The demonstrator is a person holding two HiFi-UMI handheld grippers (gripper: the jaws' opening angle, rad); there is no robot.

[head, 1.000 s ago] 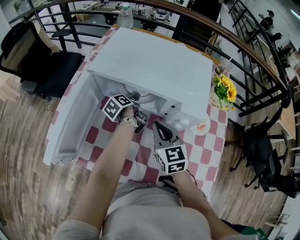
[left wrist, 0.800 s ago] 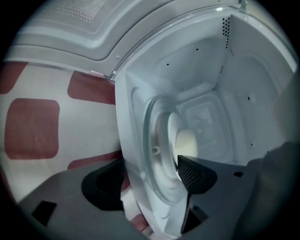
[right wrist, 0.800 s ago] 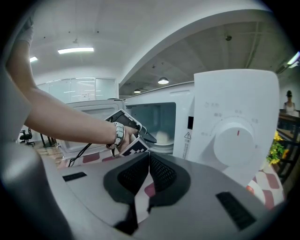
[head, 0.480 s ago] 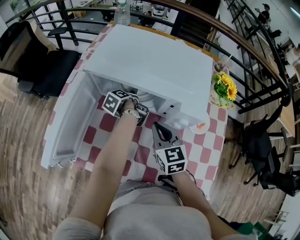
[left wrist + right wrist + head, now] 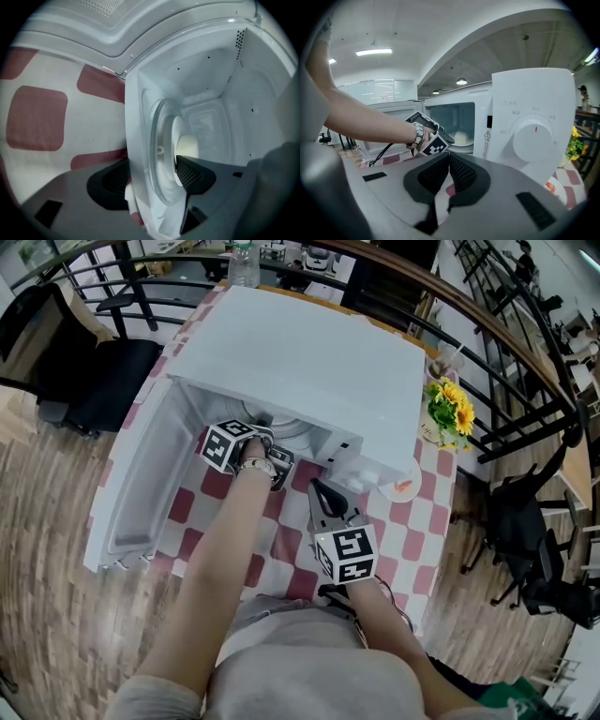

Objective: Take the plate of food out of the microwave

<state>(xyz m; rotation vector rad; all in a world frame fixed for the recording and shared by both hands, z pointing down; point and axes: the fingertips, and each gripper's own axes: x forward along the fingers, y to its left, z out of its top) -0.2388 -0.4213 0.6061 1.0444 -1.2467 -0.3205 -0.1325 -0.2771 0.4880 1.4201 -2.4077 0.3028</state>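
Observation:
The white microwave (image 5: pixel 309 362) stands with its door (image 5: pixel 141 484) swung open to the left. Inside it, a white plate (image 5: pixel 178 136) carrying a pale round bun (image 5: pixel 189 146) rests on the glass turntable (image 5: pixel 161 140). My left gripper (image 5: pixel 152 176) is at the oven's mouth, its jaws closing. One pad hangs just over the plate's rim; the other is outside the oven's front sill. No pad presses on the plate. The left gripper (image 5: pixel 265 434) reaches in from the front. My right gripper (image 5: pixel 323 495) hovers shut and empty before the control panel (image 5: pixel 533 140).
Red-and-white checked cloth (image 5: pixel 281 540) covers the table. A small dish (image 5: pixel 401 487) lies by the microwave's right front corner. A vase of yellow flowers (image 5: pixel 448 416) stands right of the microwave, a bottle (image 5: pixel 242 261) behind it. A black railing (image 5: pixel 525 362) curves round the table.
My left gripper has pushed slightly deeper into the microwave's opening. The right gripper has stayed almost in place.

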